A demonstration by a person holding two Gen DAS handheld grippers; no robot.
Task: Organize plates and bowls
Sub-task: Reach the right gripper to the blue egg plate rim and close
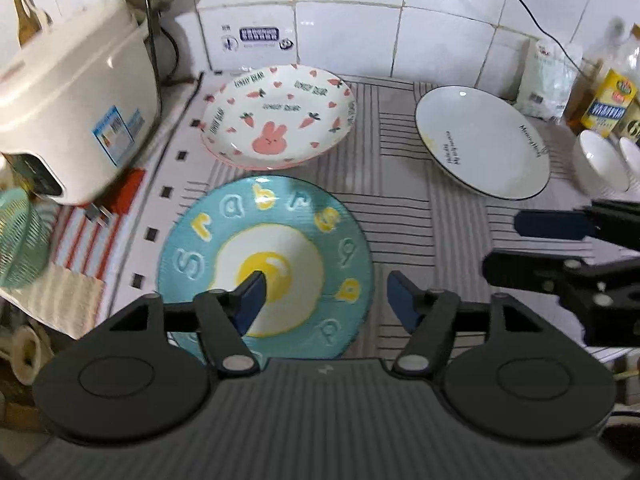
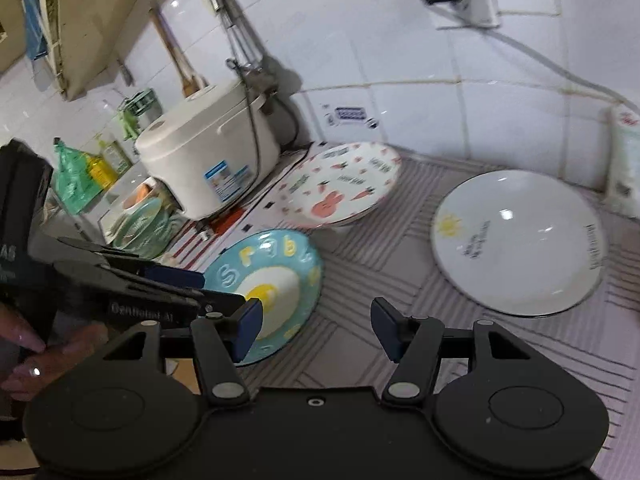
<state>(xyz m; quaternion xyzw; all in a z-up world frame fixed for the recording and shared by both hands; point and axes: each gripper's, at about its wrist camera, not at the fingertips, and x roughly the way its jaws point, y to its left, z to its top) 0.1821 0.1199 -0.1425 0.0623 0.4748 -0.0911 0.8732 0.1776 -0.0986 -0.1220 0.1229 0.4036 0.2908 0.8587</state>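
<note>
On the counter [image 1: 420,208], covered by a striped cloth, three plates lie apart from one another. The blue plate [image 1: 264,264] with the egg design sits nearest, just below the left gripper [image 1: 326,300], whose fingers stand wide open with nothing between them; one finger [image 1: 252,300] hangs over the yolk, the other over bare cloth beside the rim. Behind it, near the tiled wall, the bunny plate [image 1: 280,116] rests on top of a pink-rimmed plate. The white plate [image 1: 480,140] lies to the right, well apart from both. Two small white bowls [image 1: 604,160] stand just beside it, at the counter's right edge. A rice cooker [image 1: 68,92] sits left of the bunny plate. The right gripper [image 2: 316,328] hovers over the cloth between the blue and white plates, its fingers also spread open and empty.
</note>
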